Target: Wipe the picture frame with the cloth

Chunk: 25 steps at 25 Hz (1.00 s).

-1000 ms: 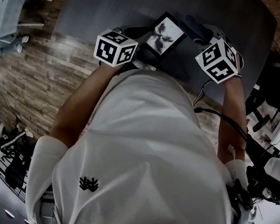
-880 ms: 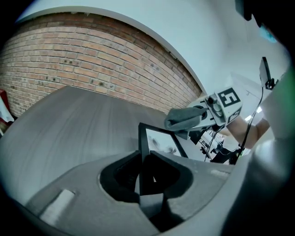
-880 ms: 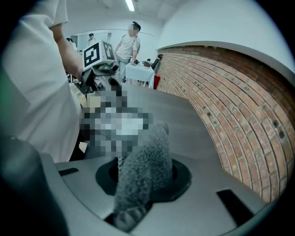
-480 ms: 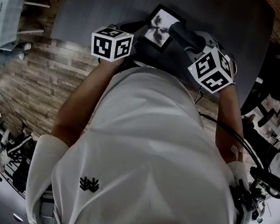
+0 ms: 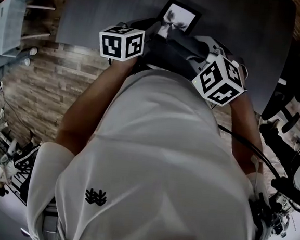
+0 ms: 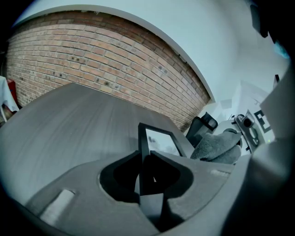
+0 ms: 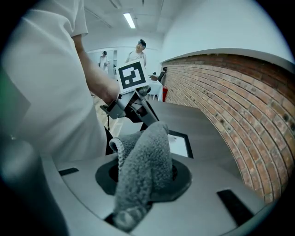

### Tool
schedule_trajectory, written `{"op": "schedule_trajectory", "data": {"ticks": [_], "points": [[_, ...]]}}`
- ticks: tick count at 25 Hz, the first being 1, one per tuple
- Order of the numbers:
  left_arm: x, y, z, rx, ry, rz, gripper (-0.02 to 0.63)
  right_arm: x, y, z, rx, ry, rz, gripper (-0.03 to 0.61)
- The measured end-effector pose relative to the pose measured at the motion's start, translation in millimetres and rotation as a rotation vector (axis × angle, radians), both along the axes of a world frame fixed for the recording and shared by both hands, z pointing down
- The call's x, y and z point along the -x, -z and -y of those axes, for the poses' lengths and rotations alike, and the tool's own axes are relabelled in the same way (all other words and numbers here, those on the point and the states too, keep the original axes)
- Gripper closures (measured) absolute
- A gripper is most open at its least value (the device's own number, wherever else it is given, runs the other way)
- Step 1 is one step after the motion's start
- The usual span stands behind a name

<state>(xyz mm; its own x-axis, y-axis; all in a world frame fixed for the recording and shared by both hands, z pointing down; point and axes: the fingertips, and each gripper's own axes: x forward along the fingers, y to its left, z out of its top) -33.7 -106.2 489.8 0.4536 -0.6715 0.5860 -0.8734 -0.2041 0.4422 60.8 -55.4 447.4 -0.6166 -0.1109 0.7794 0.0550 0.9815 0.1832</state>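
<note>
The grey table (image 5: 96, 13) is the biggest thing here, and all the work happens above its near edge, close to your body.

Your left gripper (image 6: 146, 159) has its jaws closed on one edge of the picture frame (image 6: 159, 140), so the frame stands on its side between them with the glass turned toward your right hand. Your right gripper (image 7: 146, 177) is clamped on the cloth (image 7: 143, 147), which bulges out of the jaws as a thick grey fold.

In the head view the picture frame (image 5: 178, 15) is over the table, just beyond both grippers. I cannot tell whether its far corner rests on the table top.

The cloth is just beside the glass face. In the right gripper view it covers the near part of the frame, and the far part of the glass is bare. No view shows for sure that the cloth presses on the glass.

My judgement is that the preparation is finished: the frame is held and the cloth is gripped and brought to it. The wiping itself is under way at most. The far part of the glass and the border are left, and how clean any part already is cannot be read.

About containers: none is in view, so there are no contents to report.
</note>
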Motion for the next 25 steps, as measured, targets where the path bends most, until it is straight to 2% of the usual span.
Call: {"op": "schedule_trajectory", "data": {"ticks": [5, 8, 11, 15, 21, 25], "points": [[-1, 7, 4, -0.012, -0.008, 0.020, 0.540, 29, 7, -5, -0.035, 0.040, -0.002, 0.486], [-1, 10, 3, -0.019, -0.004, 0.022, 0.540, 26, 5, -10, -0.036, 0.056, 0.000, 0.486], [6, 10, 2, -0.020, 0.016, 0.005, 0.540, 13, 7, -7, -0.026, 0.028, 0.022, 0.486], [19, 13, 2, -0.023, 0.041, -0.032, 0.540, -9, 9, 19, -0.006, -0.091, 0.057, 0.486], [20, 19, 3, -0.019, 0.048, -0.088, 0.540, -37, 24, 80, -0.006, -0.349, 0.191, 0.488], [15, 21, 2, -0.018, 0.047, -0.116, 0.540, -52, 18, 104, -0.002, -0.469, 0.204, 0.488]]}}
